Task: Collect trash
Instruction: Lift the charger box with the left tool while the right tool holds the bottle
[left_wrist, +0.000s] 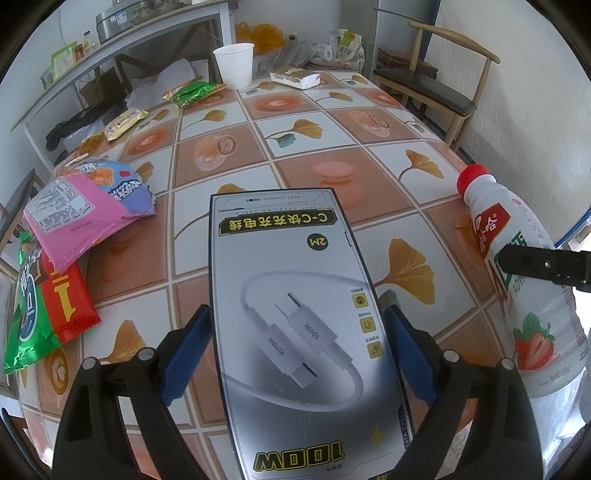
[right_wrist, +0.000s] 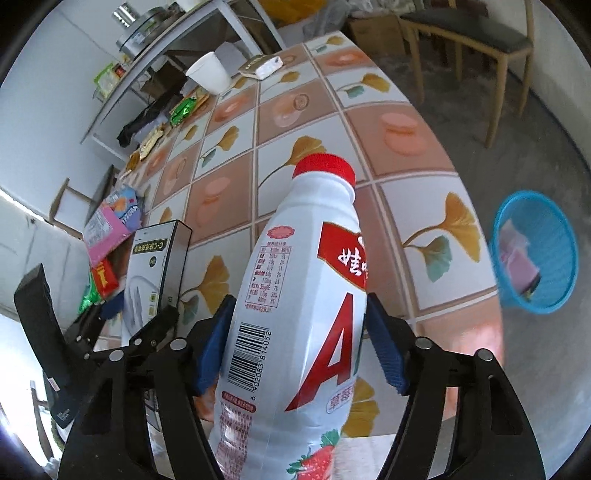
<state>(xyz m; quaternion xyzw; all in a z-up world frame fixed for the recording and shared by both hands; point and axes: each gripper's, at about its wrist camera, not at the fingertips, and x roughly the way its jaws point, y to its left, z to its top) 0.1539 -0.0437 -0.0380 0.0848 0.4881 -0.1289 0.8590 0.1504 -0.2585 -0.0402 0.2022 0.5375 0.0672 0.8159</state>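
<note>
Right now the cable box (left_wrist: 295, 325) sits clamped in the left gripper (left_wrist: 297, 339) above the table (left_wrist: 332, 155). It looks light and stiff. The right gripper (right_wrist: 295, 347) squeezes the smooth, maybe slippery bottle (right_wrist: 295, 295) around its middle. A blue basket (right_wrist: 535, 251) waits on the floor.

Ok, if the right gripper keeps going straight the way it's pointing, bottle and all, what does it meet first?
Probably nothing soon. The right gripper, shut on the strawberry milk bottle, points out over bare tablecloth. The paper cup and small packet lie far ahead, left of that line. Height above the table is unclear.
</note>
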